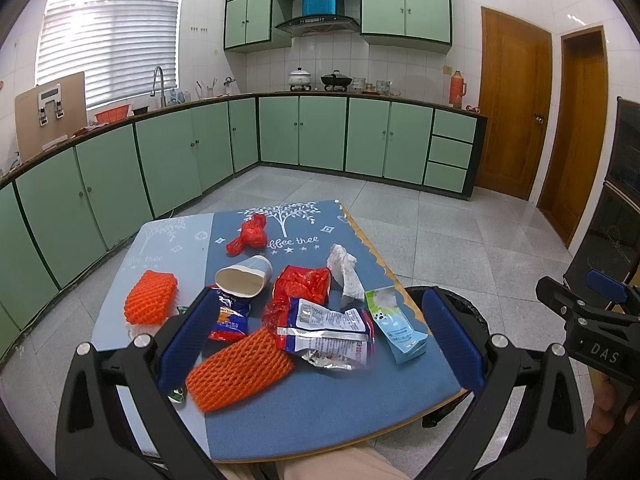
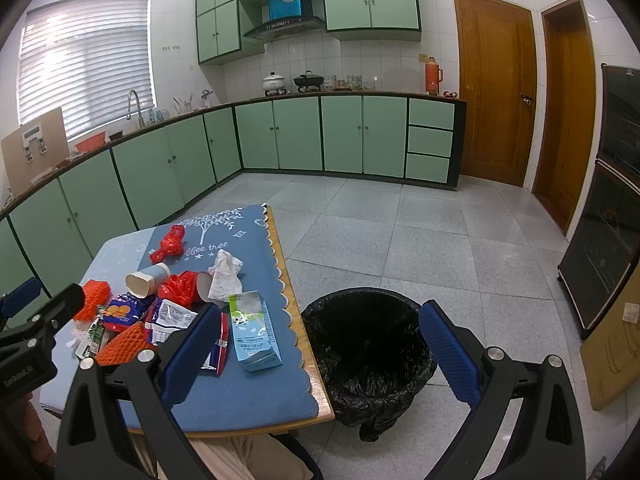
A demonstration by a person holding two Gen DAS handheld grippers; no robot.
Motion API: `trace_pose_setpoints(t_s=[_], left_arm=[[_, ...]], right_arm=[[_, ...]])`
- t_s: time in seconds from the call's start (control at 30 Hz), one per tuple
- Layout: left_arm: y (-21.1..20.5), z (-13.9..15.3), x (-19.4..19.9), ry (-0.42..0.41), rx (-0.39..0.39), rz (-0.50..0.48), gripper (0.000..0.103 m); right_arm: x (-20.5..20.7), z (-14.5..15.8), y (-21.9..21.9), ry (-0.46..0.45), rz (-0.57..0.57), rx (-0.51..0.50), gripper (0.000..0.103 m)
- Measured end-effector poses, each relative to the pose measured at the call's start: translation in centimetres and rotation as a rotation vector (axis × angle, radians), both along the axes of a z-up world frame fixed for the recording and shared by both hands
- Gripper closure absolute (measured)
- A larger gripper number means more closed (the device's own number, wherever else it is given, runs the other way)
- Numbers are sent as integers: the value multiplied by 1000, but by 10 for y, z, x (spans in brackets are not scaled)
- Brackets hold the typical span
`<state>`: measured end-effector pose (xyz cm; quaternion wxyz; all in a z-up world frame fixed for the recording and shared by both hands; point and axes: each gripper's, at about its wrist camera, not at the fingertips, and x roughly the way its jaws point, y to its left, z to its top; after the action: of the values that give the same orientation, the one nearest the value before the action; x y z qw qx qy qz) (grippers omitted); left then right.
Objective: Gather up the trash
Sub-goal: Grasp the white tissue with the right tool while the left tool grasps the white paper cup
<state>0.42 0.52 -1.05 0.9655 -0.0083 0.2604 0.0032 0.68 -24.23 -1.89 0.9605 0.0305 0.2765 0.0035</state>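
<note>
The left gripper (image 1: 320, 336) hangs with its blue-padded jaws spread wide and empty above a small table (image 1: 328, 412) covered by a blue cloth. Under it lies an orange foam fruit net (image 1: 238, 370), long axis slanting from near-left to far-right, beside a crumpled silver snack wrapper (image 1: 330, 330). A flattened pale-blue milk carton (image 2: 254, 330) points lengthwise away from the camera near the table's right edge. The right gripper (image 2: 320, 350), also wide open and holding nothing, hovers over that edge and the black-lined round bin (image 2: 368, 356) on the floor just beside it.
</note>
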Motion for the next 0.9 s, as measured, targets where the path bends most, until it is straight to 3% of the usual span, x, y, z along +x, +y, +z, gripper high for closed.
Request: trace_pose_setpoints(t_s=[0.33, 0.43, 0.77, 0.9], left_arm=[[14, -5, 8, 6, -15, 22, 5], [25, -9, 12, -8, 14, 56, 5], [81, -36, 49, 42, 8, 158, 5], [96, -44, 72, 48, 7, 179, 5]], right_arm=[[10, -5, 4, 11, 4, 3, 6], [19, -7, 11, 8, 16, -3, 6], [70, -28, 48, 16, 109, 4, 6], [99, -41, 67, 30, 152, 22, 12]])
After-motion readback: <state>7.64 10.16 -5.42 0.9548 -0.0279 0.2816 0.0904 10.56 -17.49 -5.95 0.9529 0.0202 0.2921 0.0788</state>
